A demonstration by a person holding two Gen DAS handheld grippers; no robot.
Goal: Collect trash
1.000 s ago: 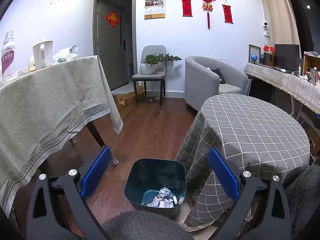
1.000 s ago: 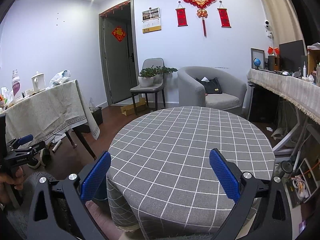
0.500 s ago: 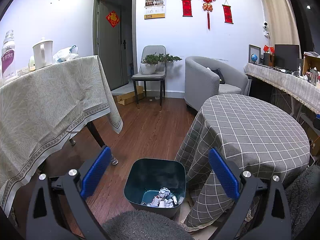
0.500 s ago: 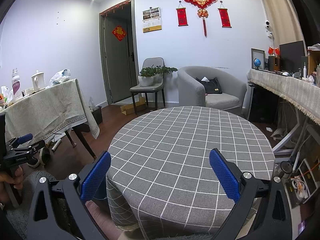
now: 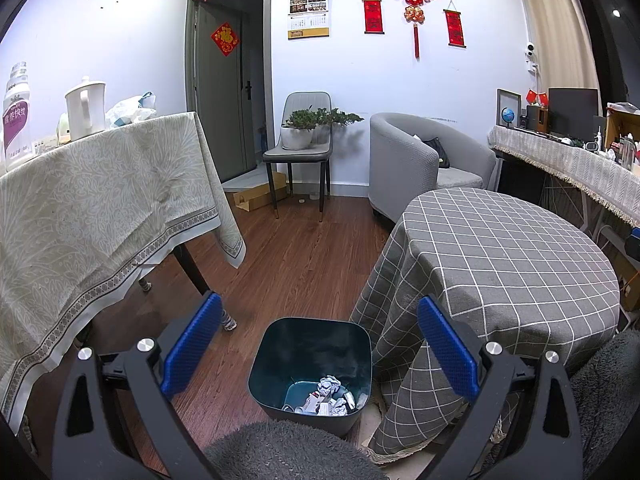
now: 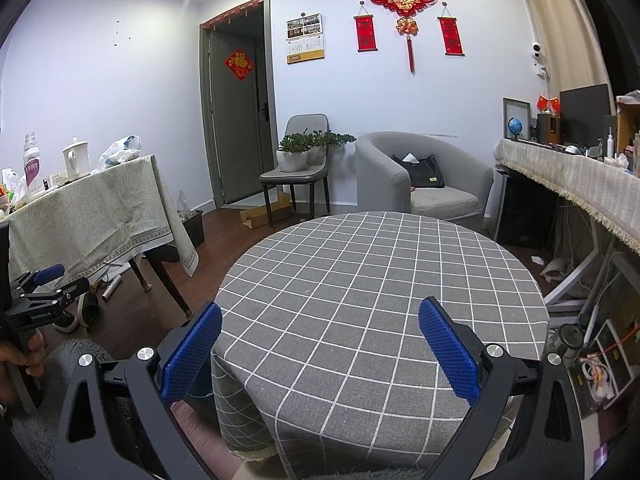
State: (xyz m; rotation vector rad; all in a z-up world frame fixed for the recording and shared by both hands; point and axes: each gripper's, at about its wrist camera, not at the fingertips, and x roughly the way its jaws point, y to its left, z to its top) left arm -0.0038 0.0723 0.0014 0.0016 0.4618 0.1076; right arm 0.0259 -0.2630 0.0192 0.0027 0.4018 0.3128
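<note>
A dark teal trash bin [image 5: 312,344] stands on the wood floor beside the round table with the grey checked cloth [image 5: 508,256]. Crumpled paper and wrappers [image 5: 326,398] lie in its bottom. My left gripper [image 5: 318,340] is open and empty, held above the bin. My right gripper [image 6: 320,344] is open and empty over the near edge of the round table [image 6: 380,280], whose top shows no trash. The left gripper also shows at the left edge of the right wrist view [image 6: 40,292], held in a hand.
A long table with a pale cloth [image 5: 92,200] stands at the left, with a kettle [image 5: 85,106] and bottle [image 5: 17,116] on it. A chair with potted plants [image 5: 304,136], a grey armchair [image 5: 420,160] and a cluttered desk [image 5: 572,160] line the back and right.
</note>
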